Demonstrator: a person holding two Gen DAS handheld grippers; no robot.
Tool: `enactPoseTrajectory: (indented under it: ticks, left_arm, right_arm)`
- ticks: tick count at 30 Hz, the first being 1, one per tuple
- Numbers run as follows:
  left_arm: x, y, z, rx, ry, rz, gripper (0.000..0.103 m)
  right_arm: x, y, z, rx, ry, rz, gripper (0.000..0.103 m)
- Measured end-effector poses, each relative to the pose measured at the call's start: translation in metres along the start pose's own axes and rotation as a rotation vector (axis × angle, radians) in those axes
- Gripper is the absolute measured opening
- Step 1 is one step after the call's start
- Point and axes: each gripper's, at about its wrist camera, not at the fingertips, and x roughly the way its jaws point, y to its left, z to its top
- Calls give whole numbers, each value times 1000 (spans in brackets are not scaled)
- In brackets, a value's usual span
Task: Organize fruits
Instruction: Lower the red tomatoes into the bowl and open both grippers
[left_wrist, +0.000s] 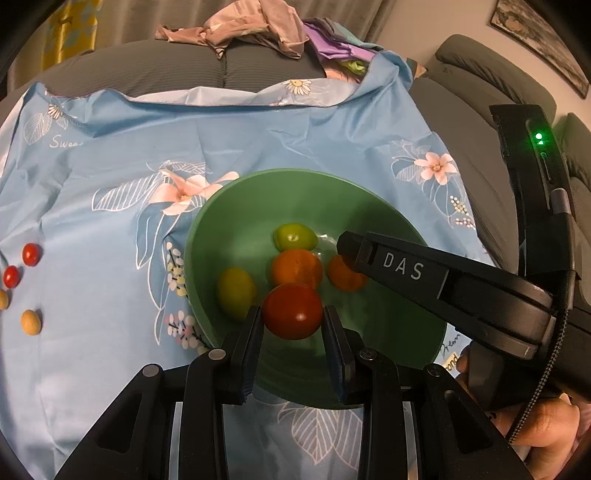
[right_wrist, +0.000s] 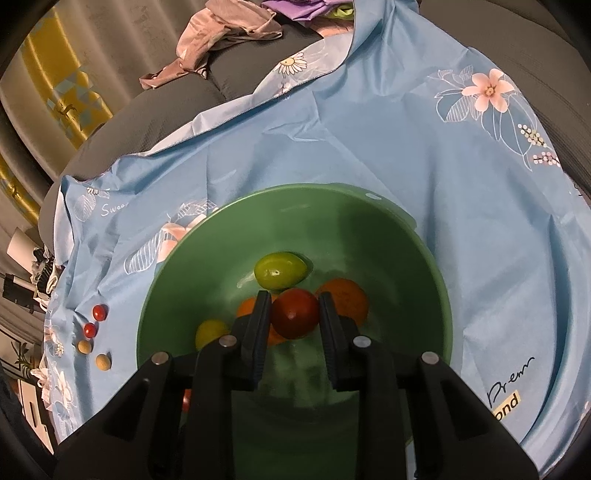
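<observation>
A green bowl (left_wrist: 258, 199) sits on a blue floral cloth and holds a green fruit (left_wrist: 294, 236), a yellow fruit (left_wrist: 236, 291) and two orange fruits (left_wrist: 297, 267). My left gripper (left_wrist: 293, 325) is shut on a red tomato (left_wrist: 291, 311) above the bowl's near side. My right gripper (right_wrist: 294, 317) is shut on another red tomato (right_wrist: 295, 313) inside the bowl (right_wrist: 280, 199); its finger (left_wrist: 391, 264) reaches in from the right in the left wrist view. The green fruit (right_wrist: 280, 270), an orange fruit (right_wrist: 349, 299) and the yellow fruit (right_wrist: 211, 332) also show there.
Two small red fruits (left_wrist: 31, 254) and two tan ones (left_wrist: 31, 322) lie on the cloth (left_wrist: 110, 258) left of the bowl; they also show in the right wrist view (right_wrist: 99, 312). Grey sofa cushions (left_wrist: 147, 62) with crumpled clothes (left_wrist: 255, 26) lie behind.
</observation>
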Motion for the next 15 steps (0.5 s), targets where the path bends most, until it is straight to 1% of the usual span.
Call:
enactPoseTrajectory:
  ticks: [15]
  left_arm:
    - [0, 2, 0, -10, -3, -9, 32]
  right_arm:
    - [5, -1, -1, -6, 22, -39, 28]
